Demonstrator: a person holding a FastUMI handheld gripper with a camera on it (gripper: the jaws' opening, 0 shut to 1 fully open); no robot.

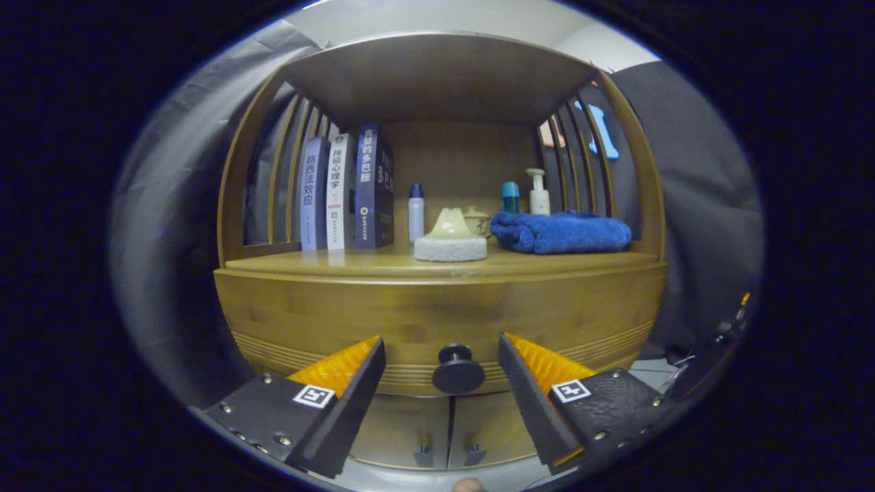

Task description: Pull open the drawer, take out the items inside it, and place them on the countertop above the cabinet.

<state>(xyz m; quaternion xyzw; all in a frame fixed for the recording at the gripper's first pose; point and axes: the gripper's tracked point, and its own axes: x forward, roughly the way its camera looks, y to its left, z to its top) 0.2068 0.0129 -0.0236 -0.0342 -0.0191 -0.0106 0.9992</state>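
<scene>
While claw (441, 352) gapes around drawer knob (457, 370), books (345, 191), towel (560, 231) above

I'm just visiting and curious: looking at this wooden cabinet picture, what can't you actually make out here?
- Inside the wooden drawer: shut front hides its contents, gripper view.
- Small cream pot: half hidden behind the pale cone on a white round pad.
- Teal bottle: lower part behind the folded blue towel.
- Open claw and round black knob: touching or apart, cannot tell.

Grey cloth (171, 205) drapes behind a slatted wooden shelf unit (437, 89)
</scene>
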